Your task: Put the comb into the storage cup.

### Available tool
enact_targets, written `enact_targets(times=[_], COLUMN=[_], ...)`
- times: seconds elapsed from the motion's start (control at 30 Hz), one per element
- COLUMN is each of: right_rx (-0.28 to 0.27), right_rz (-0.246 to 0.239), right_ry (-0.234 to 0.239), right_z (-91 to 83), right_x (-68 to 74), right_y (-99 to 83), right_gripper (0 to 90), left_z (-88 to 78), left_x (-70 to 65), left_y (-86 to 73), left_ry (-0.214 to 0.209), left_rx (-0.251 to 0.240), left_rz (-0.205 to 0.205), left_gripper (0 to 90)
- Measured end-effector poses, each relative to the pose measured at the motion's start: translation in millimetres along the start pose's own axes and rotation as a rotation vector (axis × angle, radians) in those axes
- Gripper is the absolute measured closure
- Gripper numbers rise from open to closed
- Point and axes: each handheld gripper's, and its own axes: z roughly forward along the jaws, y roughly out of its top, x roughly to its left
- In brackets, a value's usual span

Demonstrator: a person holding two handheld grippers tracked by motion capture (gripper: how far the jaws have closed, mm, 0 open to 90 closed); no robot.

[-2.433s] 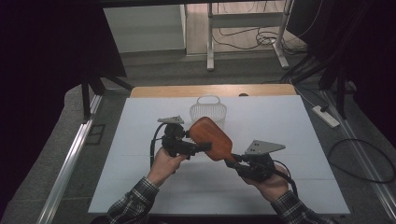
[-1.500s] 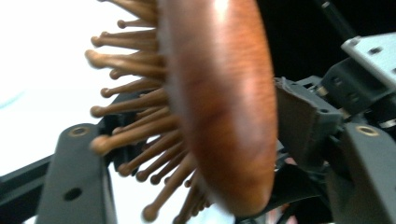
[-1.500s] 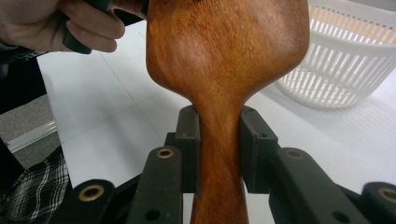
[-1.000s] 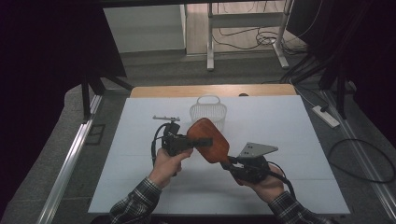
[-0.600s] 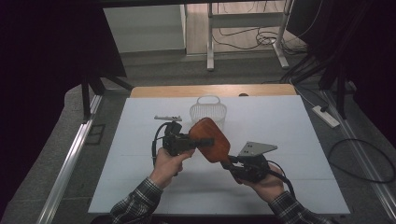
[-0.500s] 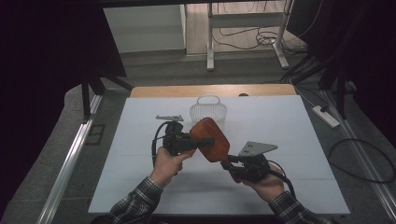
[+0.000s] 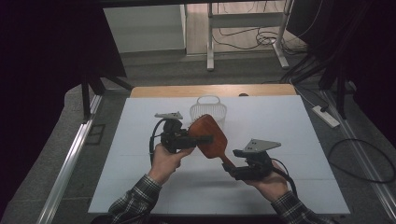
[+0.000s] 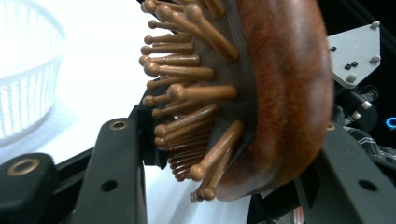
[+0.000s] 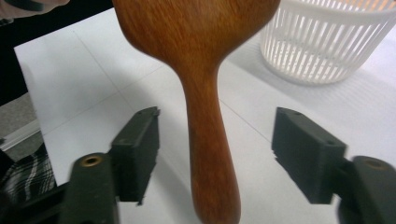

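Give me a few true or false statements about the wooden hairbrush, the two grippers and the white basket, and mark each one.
1. The left gripper is clamped on the hairbrush head. True.
2. The right gripper squeezes the handle. False: its jaws have just been opening and stand apart from the handle between them.
3. The brush lies inside the white basket. False: it is held up in front of the basket.
4. The bristles have rounded tips. True.

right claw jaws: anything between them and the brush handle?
No contact. In the right gripper view the right claw has just been opening, with bare gaps on both sides of the brown wooden paddle hairbrush handle. The left claw clamps its head.
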Motion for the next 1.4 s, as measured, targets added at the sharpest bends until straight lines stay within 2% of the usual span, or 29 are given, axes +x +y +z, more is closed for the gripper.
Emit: enact_targets(times=[0.23, 0.53, 0.7, 0.87, 1.03, 1.4], right_rx=[0.020, 0.043, 0.074, 0.085, 0.090, 0.135], right_rz=[0.021, 0.024, 0.013, 0.049, 0.052, 0.052], right_ry=[0.036, 0.034, 0.011, 0.024, 0.014, 0.007], right_z=[-4.7, -8.8, -10.8, -13.9, -19.4, -25.8], right_x=[-4.1, -9.0, -11.0, -16.8, -19.2, -20.8], right_y=[-0.7, -3.5, -6.6, -10.6, -14.7, -21.9], right_gripper=[23.8, 14.4, 6.6, 0.3, 0.0, 0.0], left_z=[-3.1, -7.3, -10.5, -14.0, -16.4, -21.8], left_x=[0.4, 2.0, 3.4, 4.2, 6.8, 11.6], left_y=[5.2, 11.1, 16.8, 24.7, 28.5, 41.4], left_ry=[0.026, 0.059, 0.080, 0.099, 0.099, 0.129], left_rx=[-0.009, -0.003, -0.002, -0.001, -0.014, -0.019], left_rz=[0.009, 0.021, 0.031, 0.042, 0.033, 0.032], left_gripper=[51.5, 51.4, 51.4, 51.4, 51.4, 51.4])
